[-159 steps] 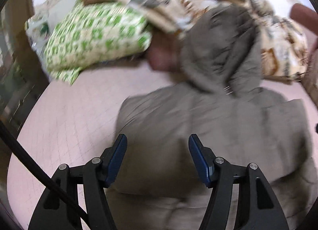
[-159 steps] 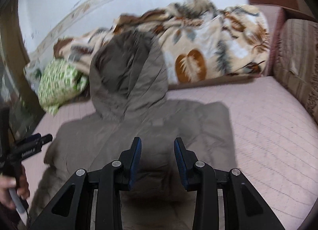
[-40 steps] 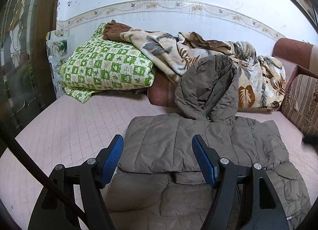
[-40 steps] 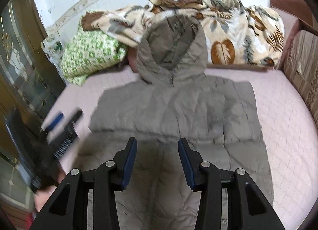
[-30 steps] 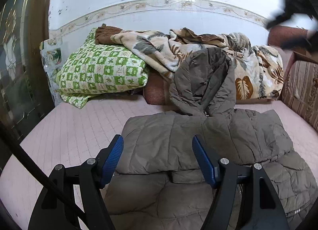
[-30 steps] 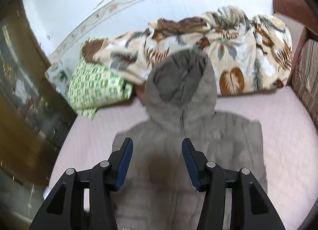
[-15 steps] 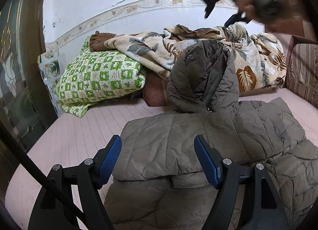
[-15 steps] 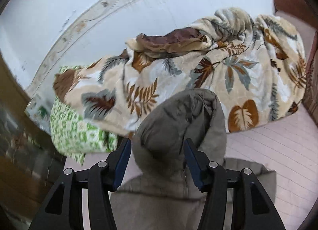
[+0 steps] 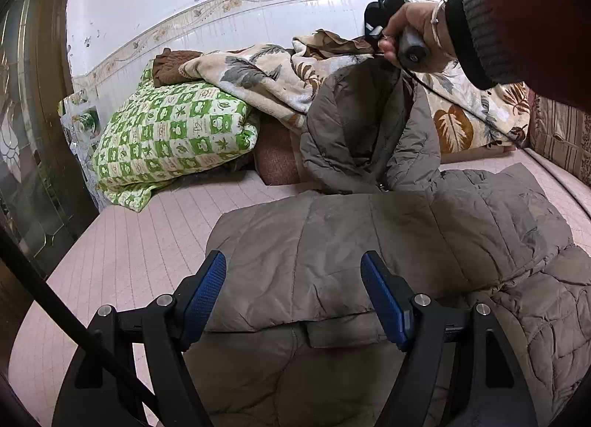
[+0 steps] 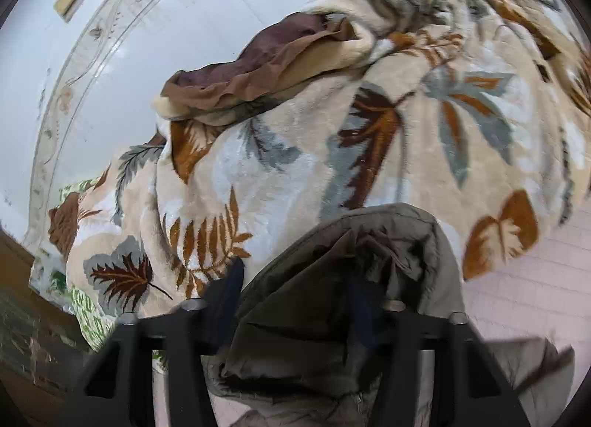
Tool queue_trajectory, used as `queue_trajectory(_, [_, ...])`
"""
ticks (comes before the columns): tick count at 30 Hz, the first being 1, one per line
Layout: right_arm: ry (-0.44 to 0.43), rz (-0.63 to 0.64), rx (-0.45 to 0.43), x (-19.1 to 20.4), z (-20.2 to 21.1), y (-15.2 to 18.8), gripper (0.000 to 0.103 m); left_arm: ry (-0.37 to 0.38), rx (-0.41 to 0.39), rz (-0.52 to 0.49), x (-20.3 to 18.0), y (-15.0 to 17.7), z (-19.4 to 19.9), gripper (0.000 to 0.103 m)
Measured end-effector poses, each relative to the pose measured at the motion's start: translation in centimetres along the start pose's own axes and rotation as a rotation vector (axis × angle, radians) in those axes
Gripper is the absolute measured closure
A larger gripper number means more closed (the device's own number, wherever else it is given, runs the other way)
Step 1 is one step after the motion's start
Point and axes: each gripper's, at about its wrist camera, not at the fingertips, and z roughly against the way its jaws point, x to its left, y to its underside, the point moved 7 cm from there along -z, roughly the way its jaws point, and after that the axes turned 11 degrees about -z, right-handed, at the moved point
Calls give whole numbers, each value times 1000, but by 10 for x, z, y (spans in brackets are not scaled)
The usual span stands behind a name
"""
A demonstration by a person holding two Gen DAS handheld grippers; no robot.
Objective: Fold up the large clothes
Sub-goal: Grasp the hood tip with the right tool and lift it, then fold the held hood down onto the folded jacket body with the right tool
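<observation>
free: pink mattress (image 9: 147,238) left of jacket (image 9: 369,242) | blocked: pillow (image 9: 173,139), blanket (image 10: 332,131) behind

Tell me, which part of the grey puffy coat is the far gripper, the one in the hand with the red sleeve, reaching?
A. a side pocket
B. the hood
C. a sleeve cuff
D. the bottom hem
B: the right gripper is at the top of the coat's hood, which stands propped against the leaf-print blanket; its jaws have just been closing with the hood fabric between them.

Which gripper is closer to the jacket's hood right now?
Right. The right gripper has the hood between its fingers; the left gripper hovers over the folded body.
</observation>
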Motion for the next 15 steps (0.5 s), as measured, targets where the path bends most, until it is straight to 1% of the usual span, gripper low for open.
queue_trajectory(1, [13,28,-4,1,-1,2,95,3,1,1,0,0,0,28])
queue_trajectory(5, [-35,76,-39,7,23,13,100,5,-2,21,3,-3,3,28])
queue_trajectory(10, [-93,135,-81,16,86,31,101,-14,-34,43,13,-9,18,28])
queue_trajectory(13, [-122,189,-107,24,129,51,101,-30,-44,59,20,-11,25,28])
queue_trajectory(15, [-141,223,-123,28,159,69,101,-37,-47,67,24,-12,27,28])
